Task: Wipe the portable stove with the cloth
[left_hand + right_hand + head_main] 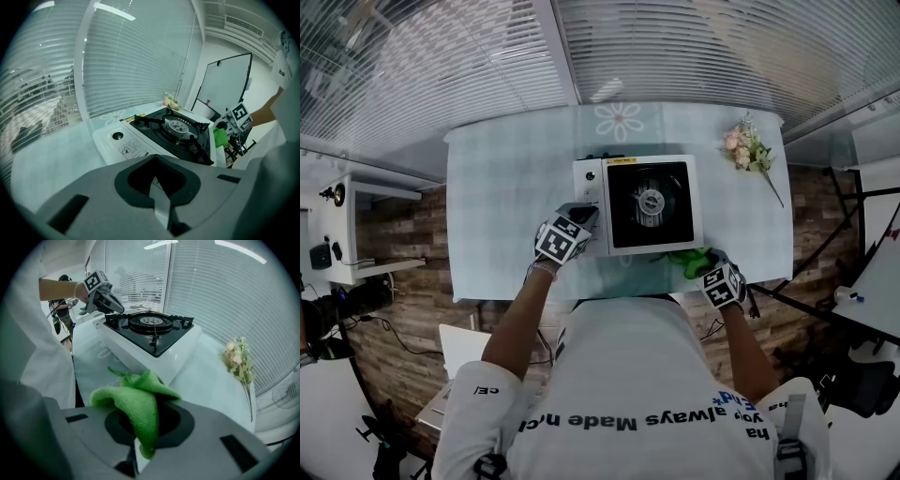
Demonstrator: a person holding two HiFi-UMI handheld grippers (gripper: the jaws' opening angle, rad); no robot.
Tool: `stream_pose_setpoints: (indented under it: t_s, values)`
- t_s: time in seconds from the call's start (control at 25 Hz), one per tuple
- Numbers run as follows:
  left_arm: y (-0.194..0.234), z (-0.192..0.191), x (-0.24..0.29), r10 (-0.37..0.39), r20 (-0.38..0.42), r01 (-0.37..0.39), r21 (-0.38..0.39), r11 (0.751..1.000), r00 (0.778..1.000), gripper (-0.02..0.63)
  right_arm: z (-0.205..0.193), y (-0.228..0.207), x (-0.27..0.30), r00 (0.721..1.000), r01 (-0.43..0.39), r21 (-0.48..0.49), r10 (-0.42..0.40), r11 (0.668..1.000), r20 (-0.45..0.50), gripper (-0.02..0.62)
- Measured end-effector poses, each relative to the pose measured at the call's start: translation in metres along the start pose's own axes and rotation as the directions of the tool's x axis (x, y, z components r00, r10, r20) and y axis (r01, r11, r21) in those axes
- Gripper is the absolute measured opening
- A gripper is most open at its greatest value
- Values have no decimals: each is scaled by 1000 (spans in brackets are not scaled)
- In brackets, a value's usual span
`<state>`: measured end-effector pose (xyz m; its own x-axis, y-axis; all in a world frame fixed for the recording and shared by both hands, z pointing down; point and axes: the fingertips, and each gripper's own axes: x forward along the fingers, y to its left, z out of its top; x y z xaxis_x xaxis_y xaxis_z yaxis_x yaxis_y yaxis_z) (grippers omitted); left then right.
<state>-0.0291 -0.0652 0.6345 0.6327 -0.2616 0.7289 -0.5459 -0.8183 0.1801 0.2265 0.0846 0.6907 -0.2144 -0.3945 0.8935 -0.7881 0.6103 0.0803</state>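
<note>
- The cloth (136, 401) is glowing bright green.
- The portable stove (642, 204) is showing white sides, black top.
- The desk (506, 211) is wearing pale checks, a white flower print behind the stove.
- The flowers (748, 148) are showing pink.

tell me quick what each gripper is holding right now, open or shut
Left gripper: shut, nothing between its jaws.
Right gripper: shut on the crumpled green cloth.

One stove (647, 204), one cloth (689, 260), one flower sprig (748, 148), two hand-held grippers (581, 218) (708, 267)
</note>
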Motion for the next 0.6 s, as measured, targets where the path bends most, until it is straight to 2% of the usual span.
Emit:
stream_pose_setpoints:
  t_s: [0.4, 0.6]
  values:
    - [0, -1, 0, 7, 4, -7, -12, 1000, 1000, 11, -13, -21, -1, 999, 15, -37, -17, 999, -42, 28]
    - [0, 0, 0, 9, 5, -9, -15, 1000, 1000, 11, -8, -54, -6, 998, 68, 24, -68, 997, -10, 27]
